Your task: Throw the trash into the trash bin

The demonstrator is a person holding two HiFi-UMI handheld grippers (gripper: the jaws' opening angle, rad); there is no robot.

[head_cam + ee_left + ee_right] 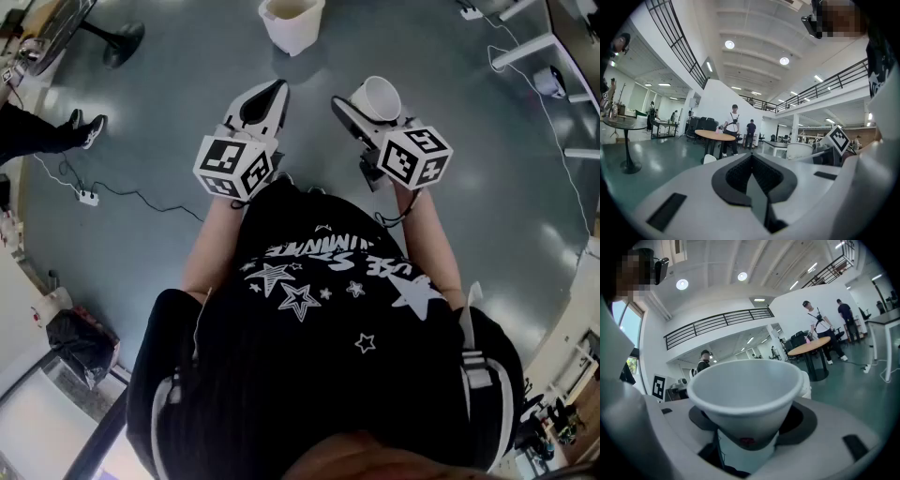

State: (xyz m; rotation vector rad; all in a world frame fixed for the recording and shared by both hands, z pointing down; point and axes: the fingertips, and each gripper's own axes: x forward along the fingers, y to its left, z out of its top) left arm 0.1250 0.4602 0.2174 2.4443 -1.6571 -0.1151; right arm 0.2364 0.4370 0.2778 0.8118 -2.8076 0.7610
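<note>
A white paper cup sits mouth-up in my right gripper, whose jaws are shut on its lower body. The right gripper view has the cup filling the middle, with the dark pads pressed against its sides and my right gripper around it. My left gripper is held beside it to the left, its jaws shut with nothing in them; its dark tips meet in the left gripper view. The white trash bin stands on the floor just ahead of both grippers, open at the top.
A grey-green floor lies below. At the left are a person's shoes, a power strip with cable and a round table base. A black bag is at lower left; white desk legs at upper right.
</note>
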